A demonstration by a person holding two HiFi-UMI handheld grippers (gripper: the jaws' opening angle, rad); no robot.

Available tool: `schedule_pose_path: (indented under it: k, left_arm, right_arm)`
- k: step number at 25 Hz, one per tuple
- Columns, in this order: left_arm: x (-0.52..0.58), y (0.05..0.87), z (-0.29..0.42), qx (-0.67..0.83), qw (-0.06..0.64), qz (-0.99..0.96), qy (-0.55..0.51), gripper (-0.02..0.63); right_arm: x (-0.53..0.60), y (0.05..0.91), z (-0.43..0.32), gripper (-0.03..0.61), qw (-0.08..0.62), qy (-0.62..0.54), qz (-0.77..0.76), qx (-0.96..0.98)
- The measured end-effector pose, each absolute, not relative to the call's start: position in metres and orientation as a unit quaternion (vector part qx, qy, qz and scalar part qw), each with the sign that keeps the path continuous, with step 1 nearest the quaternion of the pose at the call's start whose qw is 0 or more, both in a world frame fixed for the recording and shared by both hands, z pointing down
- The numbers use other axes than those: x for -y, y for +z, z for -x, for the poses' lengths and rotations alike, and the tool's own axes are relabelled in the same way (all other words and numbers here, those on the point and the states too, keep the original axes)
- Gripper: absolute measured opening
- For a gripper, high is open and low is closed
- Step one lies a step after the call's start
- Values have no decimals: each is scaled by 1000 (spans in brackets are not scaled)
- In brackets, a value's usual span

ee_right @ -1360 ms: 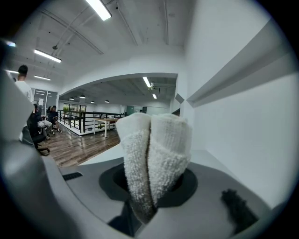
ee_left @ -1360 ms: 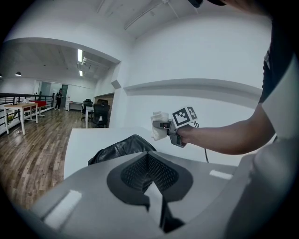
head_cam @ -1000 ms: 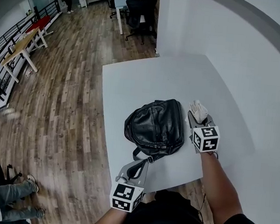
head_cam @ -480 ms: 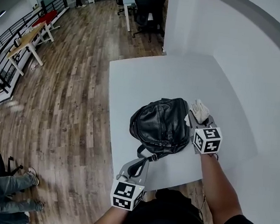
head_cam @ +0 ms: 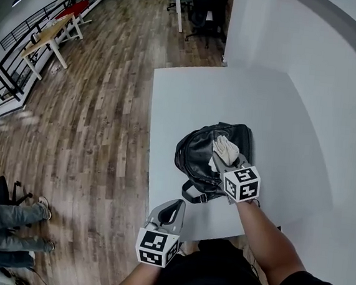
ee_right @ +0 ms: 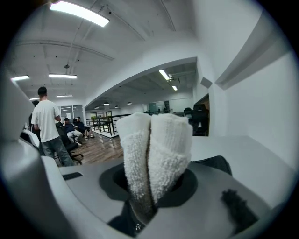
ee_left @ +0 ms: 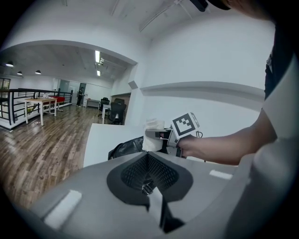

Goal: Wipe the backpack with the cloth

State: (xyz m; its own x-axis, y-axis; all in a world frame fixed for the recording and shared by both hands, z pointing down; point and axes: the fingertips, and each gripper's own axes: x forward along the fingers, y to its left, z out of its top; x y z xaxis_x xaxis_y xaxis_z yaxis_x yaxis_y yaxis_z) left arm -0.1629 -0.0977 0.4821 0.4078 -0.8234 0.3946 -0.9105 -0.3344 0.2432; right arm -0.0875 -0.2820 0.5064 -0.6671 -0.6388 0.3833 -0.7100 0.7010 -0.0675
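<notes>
A black leather backpack (head_cam: pixel 197 154) lies on the white table (head_cam: pixel 188 102), its strap (head_cam: pixel 193 195) trailing toward the near edge. My right gripper (head_cam: pixel 222 159) is over the top of the backpack, shut on a folded white cloth (head_cam: pixel 225 149). The right gripper view shows the cloth (ee_right: pixel 153 151) standing up between the jaws, with a bit of the backpack (ee_right: pixel 217 164) beyond. My left gripper (head_cam: pixel 172 211) hangs at the table's near edge, just short of the strap, jaws together and holding nothing. From the left gripper view I see the backpack (ee_left: pixel 125 147) and the cloth (ee_left: pixel 152 136).
A white wall (head_cam: pixel 321 90) runs along the table's right side. Wooden floor (head_cam: pixel 92 118) lies to the left, with desks and office chairs (head_cam: pixel 206 13) farther off. A person's legs (head_cam: pixel 7 222) show at lower left. Other people (ee_right: pixel 46 126) stand and sit in the room.
My right gripper has carried the cloth left, from beside the backpack onto its top. The left gripper has stayed near the table's front edge.
</notes>
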Motion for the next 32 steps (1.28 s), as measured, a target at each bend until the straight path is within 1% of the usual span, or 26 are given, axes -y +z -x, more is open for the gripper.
schedule_pose_path:
  k: [8,13,22,32]
  left_arm:
    - [92,493,192,579,226,-776,110,6]
    - [90,498,200,593,230,-763,112,6]
    - [93,504,202,601,232,-756,114,6]
    - [99,501,190,586,233,-769,105,6]
  right_arm:
    - [281,535,161,98,181,115,-296,931]
    - [281,547,185,98,189,116,-268,938]
    - [281,557,189,98,202,117,-250,940]
    - [270,560,168,98,217,110,-253,936]
